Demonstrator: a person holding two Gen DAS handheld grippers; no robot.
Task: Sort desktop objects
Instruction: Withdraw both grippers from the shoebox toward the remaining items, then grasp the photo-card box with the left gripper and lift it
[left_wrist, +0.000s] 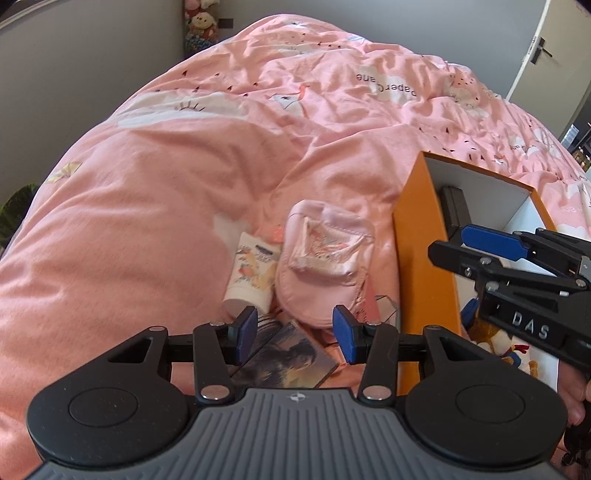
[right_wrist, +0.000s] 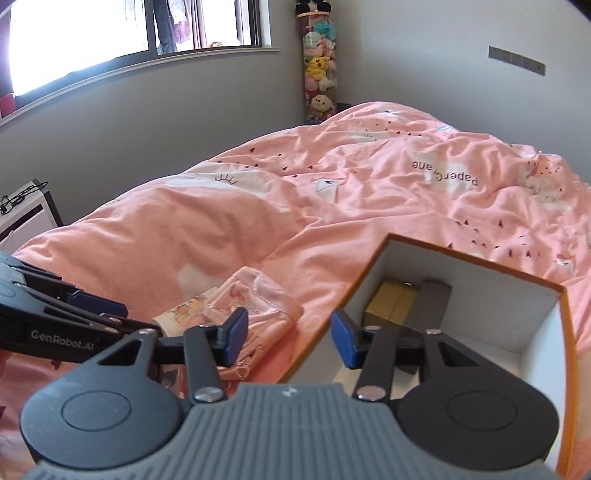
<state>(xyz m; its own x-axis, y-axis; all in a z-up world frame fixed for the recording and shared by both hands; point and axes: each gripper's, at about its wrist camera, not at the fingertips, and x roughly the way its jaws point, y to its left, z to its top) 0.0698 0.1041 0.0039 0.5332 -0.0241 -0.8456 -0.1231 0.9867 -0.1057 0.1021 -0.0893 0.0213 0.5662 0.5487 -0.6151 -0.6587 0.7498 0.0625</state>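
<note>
1. My left tool (left_wrist: 294, 334) hangs with its blue pads spread and nothing between them; just ahead of it on the bed lie a pink fabric pouch (left_wrist: 325, 258) and, touching the pouch's left side, a white tube (left_wrist: 253, 275) with a fruit print whose writing is too small to read.
2. Directly under the left tool sits a card with a dark picture (left_wrist: 291, 360), partly hidden by the pads; I cannot make out its subject.
3. To the right of that tool stands the orange box (left_wrist: 419, 236) with a white interior. A soft toy (left_wrist: 498, 349) inside is mostly covered by my right tool.
4. My right tool (right_wrist: 289, 336) hovers over the box's near-left corner, its pads apart and gripping nothing.
5. Ahead of it in the box's far corner sit a tan carton (right_wrist: 389, 304) and a grey block (right_wrist: 430, 306), both cut off by the tool's links.
6. Readable writing: "GenRobot.AI" on the left tool's side, "DAS" on the right tool's side, and "Paper Crane" upside down on the pink duvet (right_wrist: 258, 221).
</note>
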